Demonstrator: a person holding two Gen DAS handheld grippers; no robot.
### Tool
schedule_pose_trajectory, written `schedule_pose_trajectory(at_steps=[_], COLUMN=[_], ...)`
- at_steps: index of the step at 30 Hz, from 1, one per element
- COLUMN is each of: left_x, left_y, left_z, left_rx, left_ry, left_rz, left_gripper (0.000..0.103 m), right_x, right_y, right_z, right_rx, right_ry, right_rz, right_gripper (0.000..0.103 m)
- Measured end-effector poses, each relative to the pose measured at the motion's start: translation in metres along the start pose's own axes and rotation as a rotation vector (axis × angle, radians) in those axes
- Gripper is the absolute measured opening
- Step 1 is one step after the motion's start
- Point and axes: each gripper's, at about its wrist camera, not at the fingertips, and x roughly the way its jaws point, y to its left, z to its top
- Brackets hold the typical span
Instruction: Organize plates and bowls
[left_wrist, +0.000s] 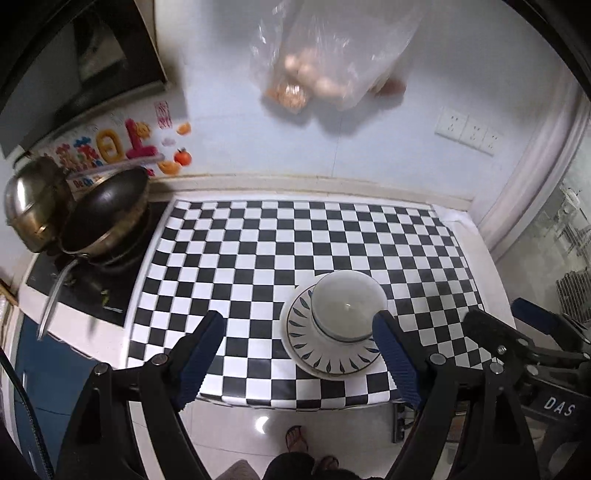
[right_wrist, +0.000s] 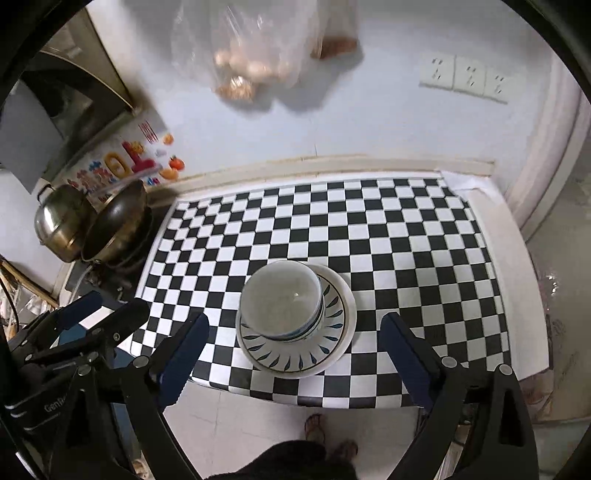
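A white bowl (left_wrist: 345, 302) with a blue band stands on a white plate with blue leaf marks (left_wrist: 325, 354), near the front edge of the checkered counter. The bowl (right_wrist: 280, 299) and plate (right_wrist: 295, 354) also show in the right wrist view; the plate seems to lie on a second plate. My left gripper (left_wrist: 299, 328) is open and empty, above the counter's front, its right finger next to the bowl. My right gripper (right_wrist: 295, 332) is open and empty, its fingers either side of the stack, held above and in front of it.
A black-and-white checkered mat (left_wrist: 295, 240) covers the counter. A dark wok (left_wrist: 107, 214) and a steel pot (left_wrist: 33, 206) sit on the stove at the left. A plastic bag of eggs (left_wrist: 321, 70) hangs on the wall. Sockets (left_wrist: 469, 131) are at the right.
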Motion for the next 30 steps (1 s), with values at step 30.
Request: schedule_pose_trajectory(at_steps=[30], left_x=[-0.210], left_y=[-0.035], left_z=[-0.142], left_rx=[-0.002], left_ry=[-0.206], left_rz=[0.109], left_gripper=[0.082], right_x=[-0.263], right_y=[0.005], right_z=[-0.170], right_rx=[-0.105], right_ry=[-0.274], right_rz=[-0.021], right_gripper=[0.099])
